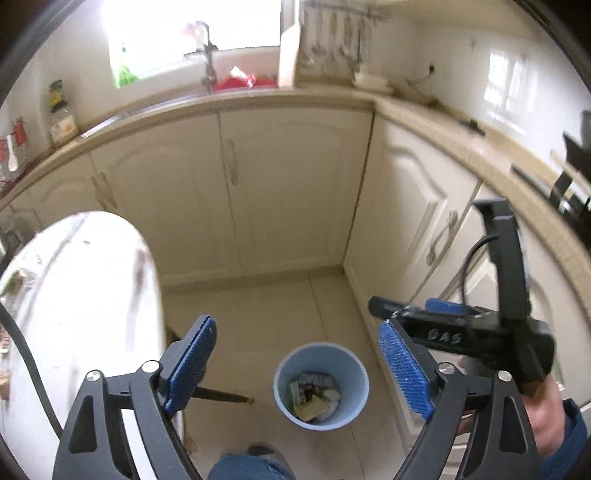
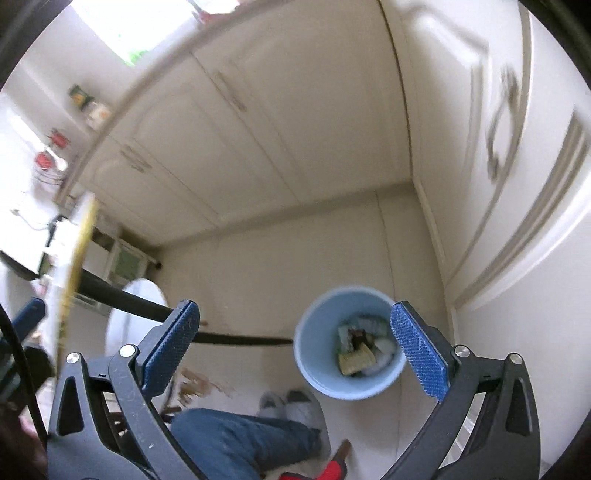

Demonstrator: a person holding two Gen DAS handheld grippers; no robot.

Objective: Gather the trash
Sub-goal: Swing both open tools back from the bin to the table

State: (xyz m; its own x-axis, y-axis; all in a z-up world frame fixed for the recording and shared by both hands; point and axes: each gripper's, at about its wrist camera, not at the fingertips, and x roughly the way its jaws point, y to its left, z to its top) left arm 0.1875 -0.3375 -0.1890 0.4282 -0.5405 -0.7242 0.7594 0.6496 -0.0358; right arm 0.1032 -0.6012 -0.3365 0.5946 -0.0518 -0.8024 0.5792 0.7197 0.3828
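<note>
A: So, which step is in hand?

B: Judging by the layout, a drop has been made. The bin [image 1: 320, 386] stands on the floor [image 1: 258, 317] in the corner of the cabinets [image 1: 280, 184], and wrappers [image 1: 312, 395] lie in its bottom. The left gripper [image 1: 299, 365] hangs above it with its jaws wide apart and nothing between them.

A: And the right one?

B: The right gripper [image 2: 295, 343] points down at the bin as well, jaws spread, nothing between them. In the left view it shows at the right edge, held in a hand [image 1: 550, 424] with a blue sleeve.

A: So both carry nothing. What does the next move call for?

B: Probably finding more trash. None is plainly visible outside the bin, so the grippers would need to lift and turn toward the worktop [image 1: 221, 99] or the white table [image 1: 74, 288] at the left before closing on anything.

A: What about the room?

B: It is a small kitchen. Cream cabinet doors meet at a corner, a window [image 1: 192, 33] stands above the sink, and utensils hang on a rail to its right. The floor is pale tile. The person's jeans [image 2: 240, 439] and a white shoe [image 2: 295, 406] show beside the bin. Much of both views is blurred, so small litter cannot be told.
</note>
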